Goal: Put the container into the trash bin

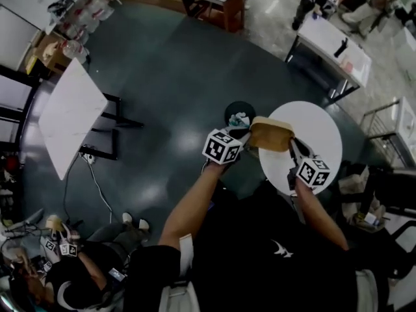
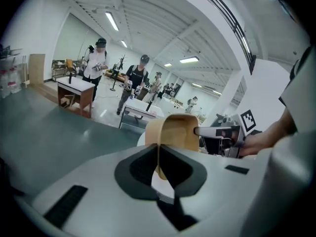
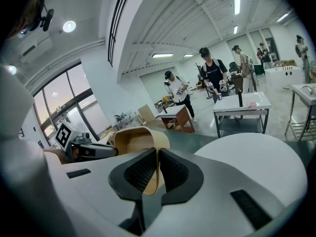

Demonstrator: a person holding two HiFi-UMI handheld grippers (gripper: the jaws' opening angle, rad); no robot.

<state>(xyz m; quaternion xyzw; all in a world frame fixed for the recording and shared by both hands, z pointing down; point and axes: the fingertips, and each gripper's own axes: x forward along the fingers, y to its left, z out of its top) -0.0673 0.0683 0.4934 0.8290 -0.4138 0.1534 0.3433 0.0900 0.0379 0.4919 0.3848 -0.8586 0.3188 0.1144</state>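
Tan thin-walled container [image 1: 271,134], just one; left gripper [image 2: 159,163], right gripper [image 3: 157,174] both clamped on wall between jaws.

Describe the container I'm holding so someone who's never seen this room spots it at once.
Start at the round white table at the right of the head view. Over its left edge, beside the dark trash bin, hangs a tan container, its walls pinched by the left gripper and the right gripper. Nothing else there is tan and held aloft.
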